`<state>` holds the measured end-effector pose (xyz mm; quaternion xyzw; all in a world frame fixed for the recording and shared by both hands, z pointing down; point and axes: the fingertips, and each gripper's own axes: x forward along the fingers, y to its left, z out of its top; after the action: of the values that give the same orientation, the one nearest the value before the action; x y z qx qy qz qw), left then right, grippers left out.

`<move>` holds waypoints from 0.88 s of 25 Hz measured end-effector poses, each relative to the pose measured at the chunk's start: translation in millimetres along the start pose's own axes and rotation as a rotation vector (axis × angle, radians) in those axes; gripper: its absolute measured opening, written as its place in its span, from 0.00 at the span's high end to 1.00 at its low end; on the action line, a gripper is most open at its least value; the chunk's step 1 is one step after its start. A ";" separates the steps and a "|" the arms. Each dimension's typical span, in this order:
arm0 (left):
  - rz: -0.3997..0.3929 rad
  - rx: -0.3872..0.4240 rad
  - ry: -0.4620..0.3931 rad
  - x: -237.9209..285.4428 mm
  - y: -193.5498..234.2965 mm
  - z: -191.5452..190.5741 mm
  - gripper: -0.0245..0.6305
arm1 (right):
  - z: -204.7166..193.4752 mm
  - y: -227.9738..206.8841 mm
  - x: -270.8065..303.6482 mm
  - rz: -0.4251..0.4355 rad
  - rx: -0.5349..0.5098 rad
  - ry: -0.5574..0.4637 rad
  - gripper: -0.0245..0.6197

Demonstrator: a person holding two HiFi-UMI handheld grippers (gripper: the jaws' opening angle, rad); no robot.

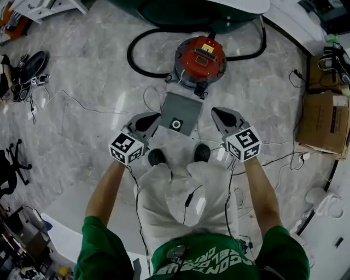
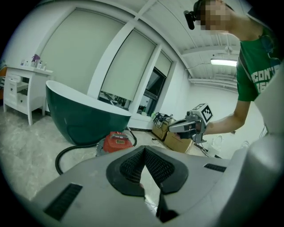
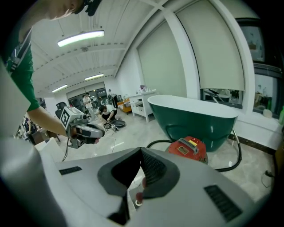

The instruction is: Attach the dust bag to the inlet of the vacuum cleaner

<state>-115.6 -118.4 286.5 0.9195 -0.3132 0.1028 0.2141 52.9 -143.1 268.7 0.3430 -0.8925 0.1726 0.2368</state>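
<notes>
The vacuum cleaner (image 1: 200, 59) has a red top and stands on the marble floor; it also shows in the left gripper view (image 2: 116, 142) and the right gripper view (image 3: 188, 148). Just in front of it, a flat grey dust bag (image 1: 183, 109) lies on the floor with its round inlet collar (image 1: 176, 124) facing up. My left gripper (image 1: 155, 117) hovers at the bag's left edge and my right gripper (image 1: 217, 113) at its right. Both are shut with nothing between the jaws. Each gripper's view shows the other, the right gripper (image 2: 188, 126) and the left gripper (image 3: 84, 131).
A black hose (image 1: 136, 54) loops from the vacuum toward a dark green bathtub (image 1: 191, 13). Cardboard boxes (image 1: 325, 123) stand at the right. Thin cables (image 1: 71, 101) trail over the floor. An office chair base (image 1: 11, 164) is at the left. My shoes (image 1: 157, 157) stand just behind the bag.
</notes>
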 end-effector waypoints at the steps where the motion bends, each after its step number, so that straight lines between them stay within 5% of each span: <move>1: -0.014 0.009 0.013 9.4 5.2 -22.4 0.96 | -19.2 -0.2 12.3 0.014 -0.006 0.007 0.95; 8: -0.109 0.089 0.049 73.6 48.4 -155.2 0.96 | -141.9 -5.5 103.2 0.135 -0.127 0.043 0.95; 14: -0.154 0.254 0.067 114.4 74.4 -260.3 0.96 | -244.3 -8.2 163.7 0.224 -0.226 0.079 0.95; 22: -0.219 0.280 0.085 149.3 106.8 -368.0 0.96 | -345.7 0.3 222.2 0.297 -0.282 0.085 0.95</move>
<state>-85.3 -105.2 696.5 0.9637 -0.1844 0.1604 0.1071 13.0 -98.2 675.2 0.1635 -0.9377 0.0934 0.2920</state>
